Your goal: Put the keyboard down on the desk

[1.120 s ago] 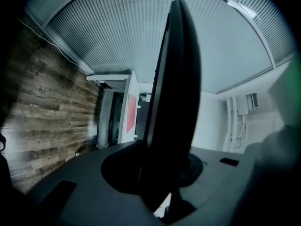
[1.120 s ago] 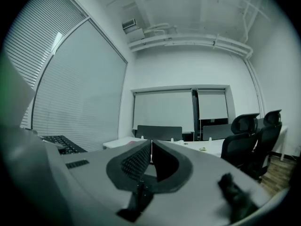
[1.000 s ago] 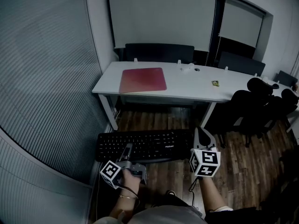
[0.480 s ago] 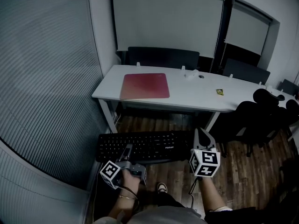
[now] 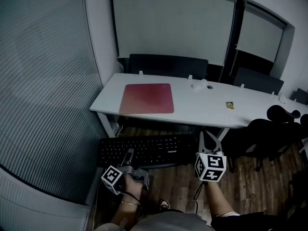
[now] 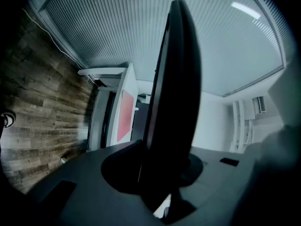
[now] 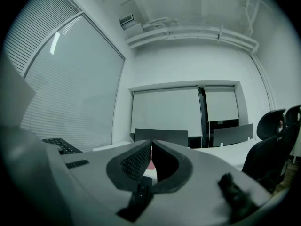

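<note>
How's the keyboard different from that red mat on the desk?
The keyboard is black, the red mat red. The keyboard is long and narrow, the mat nearly square. The keyboard is held above the floor, short of the desk; the mat lies on it. Both are level.

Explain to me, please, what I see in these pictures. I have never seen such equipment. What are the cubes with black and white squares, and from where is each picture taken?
No robot is here: a person holds a hand-held gripper in each hand, and the marked cubes are parts of them. The wide picture comes from a camera on the person's head. The two others come from cameras on the grippers, looking along their fingers. The left gripper clamps a black keyboard, seen edge-on in its own view. The right gripper is at the keyboard's right end, but its fingers are together with nothing between. Ahead stands a white desk with a red mouse pad; the keyboard is not yet on it.
</note>
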Available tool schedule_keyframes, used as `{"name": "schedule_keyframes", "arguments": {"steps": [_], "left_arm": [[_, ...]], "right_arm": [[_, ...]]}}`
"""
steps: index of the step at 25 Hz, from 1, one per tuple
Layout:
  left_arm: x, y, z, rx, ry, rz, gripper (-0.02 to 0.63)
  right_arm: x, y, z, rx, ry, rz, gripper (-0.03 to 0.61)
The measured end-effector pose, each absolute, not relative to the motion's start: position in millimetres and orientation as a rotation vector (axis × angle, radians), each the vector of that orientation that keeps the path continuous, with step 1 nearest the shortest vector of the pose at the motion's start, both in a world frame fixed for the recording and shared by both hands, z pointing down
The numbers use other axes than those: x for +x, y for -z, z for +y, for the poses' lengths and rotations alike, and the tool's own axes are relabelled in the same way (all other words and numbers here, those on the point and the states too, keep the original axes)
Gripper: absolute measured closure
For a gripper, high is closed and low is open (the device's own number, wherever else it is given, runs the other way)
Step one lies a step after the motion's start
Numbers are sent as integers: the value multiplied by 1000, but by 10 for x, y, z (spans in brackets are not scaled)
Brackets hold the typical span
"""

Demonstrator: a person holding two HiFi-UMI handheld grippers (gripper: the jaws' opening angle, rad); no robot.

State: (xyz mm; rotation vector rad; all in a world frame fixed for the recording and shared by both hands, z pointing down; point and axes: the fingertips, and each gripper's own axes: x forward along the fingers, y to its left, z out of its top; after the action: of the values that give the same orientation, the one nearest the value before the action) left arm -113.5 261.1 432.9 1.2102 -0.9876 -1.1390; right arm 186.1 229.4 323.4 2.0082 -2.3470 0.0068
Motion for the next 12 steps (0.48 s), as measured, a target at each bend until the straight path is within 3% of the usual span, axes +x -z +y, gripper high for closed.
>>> {"name": "schedule_keyframes", "arguments": {"steps": [12], "left_arm": [[-836,-4238,1669,1229,1114,-1005,491]], "right_arm": [[2173,-3307,1372,2030,-79,-2355,546]]}}
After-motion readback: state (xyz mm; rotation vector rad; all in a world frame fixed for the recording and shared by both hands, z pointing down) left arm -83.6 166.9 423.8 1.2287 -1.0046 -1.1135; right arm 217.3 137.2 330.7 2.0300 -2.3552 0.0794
